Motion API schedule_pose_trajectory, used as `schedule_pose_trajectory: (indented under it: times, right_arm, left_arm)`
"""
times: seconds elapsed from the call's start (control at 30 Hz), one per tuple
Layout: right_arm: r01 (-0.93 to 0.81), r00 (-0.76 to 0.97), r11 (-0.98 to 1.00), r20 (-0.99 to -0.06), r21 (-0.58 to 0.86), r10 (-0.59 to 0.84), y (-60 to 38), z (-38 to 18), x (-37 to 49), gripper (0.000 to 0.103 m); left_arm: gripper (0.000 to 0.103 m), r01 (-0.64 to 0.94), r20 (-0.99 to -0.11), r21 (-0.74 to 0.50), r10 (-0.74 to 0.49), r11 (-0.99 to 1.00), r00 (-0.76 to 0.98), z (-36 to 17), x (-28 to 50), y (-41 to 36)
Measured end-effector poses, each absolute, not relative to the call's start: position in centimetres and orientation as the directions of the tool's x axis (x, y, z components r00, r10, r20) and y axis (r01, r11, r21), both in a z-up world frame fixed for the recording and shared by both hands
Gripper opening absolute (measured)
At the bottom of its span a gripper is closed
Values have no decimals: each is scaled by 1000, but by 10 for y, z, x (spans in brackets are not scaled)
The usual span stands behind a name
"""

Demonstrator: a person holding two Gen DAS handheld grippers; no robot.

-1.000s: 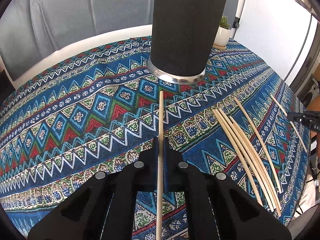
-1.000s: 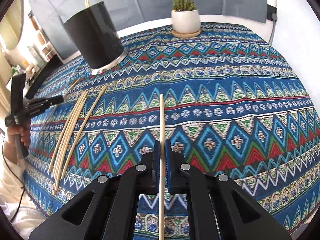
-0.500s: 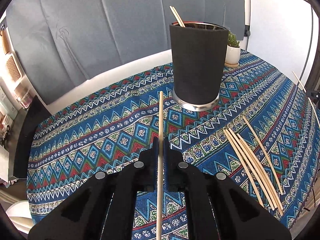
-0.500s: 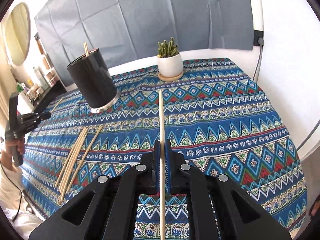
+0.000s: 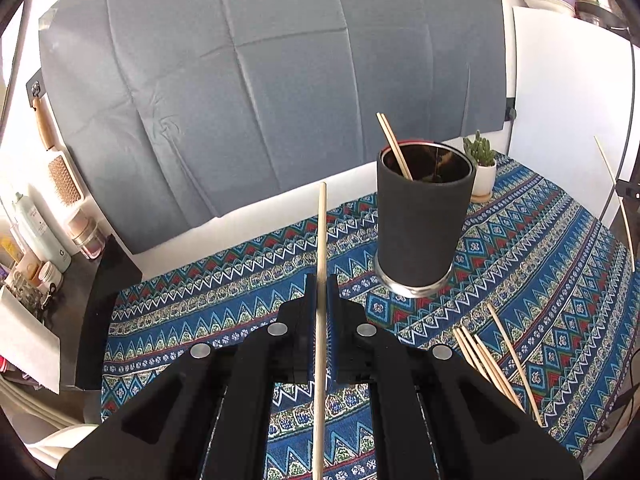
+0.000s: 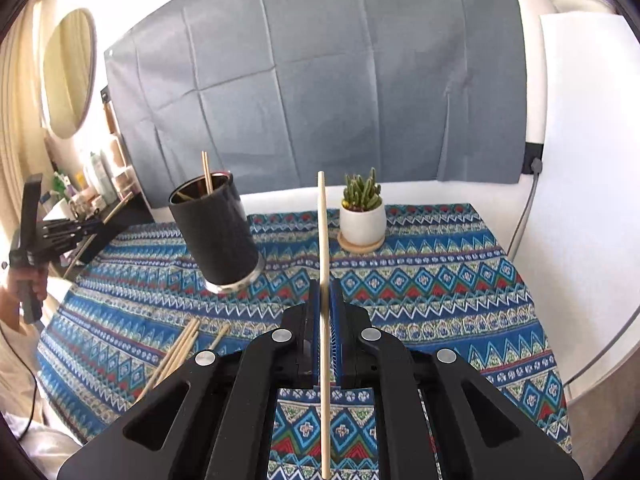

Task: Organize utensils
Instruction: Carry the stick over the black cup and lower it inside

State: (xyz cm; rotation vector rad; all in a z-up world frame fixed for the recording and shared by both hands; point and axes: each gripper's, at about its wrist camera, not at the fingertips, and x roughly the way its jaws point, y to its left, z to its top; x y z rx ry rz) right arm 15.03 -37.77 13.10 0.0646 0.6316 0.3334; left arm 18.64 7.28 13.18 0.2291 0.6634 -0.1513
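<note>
Left tongs (image 5: pixel 319 280) pinching one chopstick (image 5: pixel 320 264); right tongs (image 6: pixel 326 286) pinching another chopstick (image 6: pixel 323 240); black holder (image 5: pixel 420 216) upright on patterned desk (image 5: pixel 560 248); loose sticks (image 5: pixel 486 356) nearby; potted cactus (image 6: pixel 362 212) behind.

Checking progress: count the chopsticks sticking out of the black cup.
2 chopsticks, side by side, leaning together against the cup's rim. Others may be hidden inside.

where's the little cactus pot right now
In the right wrist view the cactus pot sits on a round coaster at the far edge of the patterned tablecloth, right of the black utensil cup. The left wrist view shows it behind that cup.
</note>
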Motion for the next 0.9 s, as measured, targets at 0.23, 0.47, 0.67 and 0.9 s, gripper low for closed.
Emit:
schedule_pose_trajectory:
  times: [0.23, 0.47, 0.67, 0.9]
  right_arm:
    - [-356, 784, 924, -494, 139, 376, -352, 162, 174, 5]
    - [-441, 776, 877, -410, 193, 480, -325, 191, 203, 5]
    - [-468, 766, 844, -356, 262, 535, -299, 195, 225, 5]
    - [-521, 738, 774, -265, 361, 621, -267, 194, 248, 5]
  left_arm:
    - [5, 205, -565, 168, -77, 964, 822, 159, 199, 68]
    - [5, 229, -516, 135, -129, 964, 847, 176, 212, 55]
    - [5, 266, -472, 105, -187, 958, 861, 183, 219, 38]
    - [5, 329, -448, 44, -276, 943, 851, 183, 236, 25]
